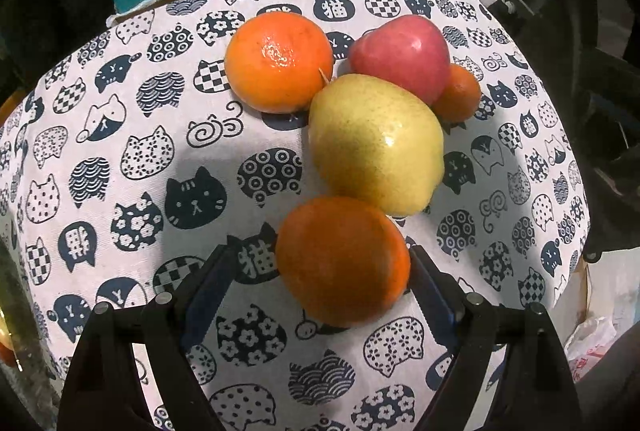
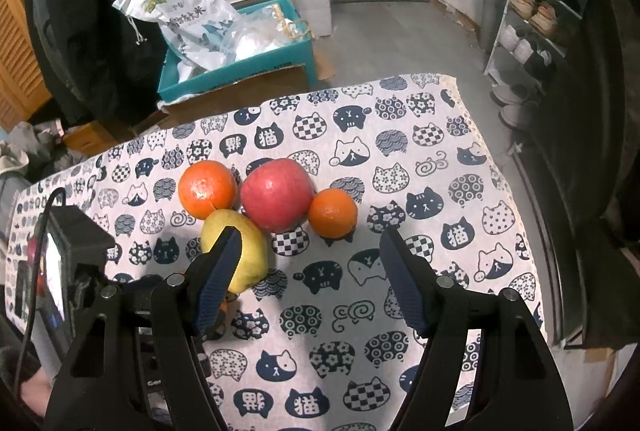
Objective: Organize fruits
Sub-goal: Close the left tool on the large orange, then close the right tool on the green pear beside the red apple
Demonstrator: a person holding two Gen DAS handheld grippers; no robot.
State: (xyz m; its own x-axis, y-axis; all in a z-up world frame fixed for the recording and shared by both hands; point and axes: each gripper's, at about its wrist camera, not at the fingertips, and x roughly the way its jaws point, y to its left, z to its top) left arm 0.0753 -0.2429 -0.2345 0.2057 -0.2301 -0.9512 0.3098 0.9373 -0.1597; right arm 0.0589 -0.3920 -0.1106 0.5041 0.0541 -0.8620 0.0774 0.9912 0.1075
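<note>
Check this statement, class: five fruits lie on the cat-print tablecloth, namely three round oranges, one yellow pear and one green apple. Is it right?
One detail is wrong: the apple is red, not green, as the right wrist view shows. The rest holds: three round oranges and one yellow pear lie on the cat-print tablecloth.

Both grippers are black plastic. The left gripper has two angular arms with triangular cut-outs, round silver pivot pins and dark blue ridged pads. The right gripper looks the same, with blue textured pads. In its view the other tool's black housing carries a thin black cable and what seems a lit screen.
</note>
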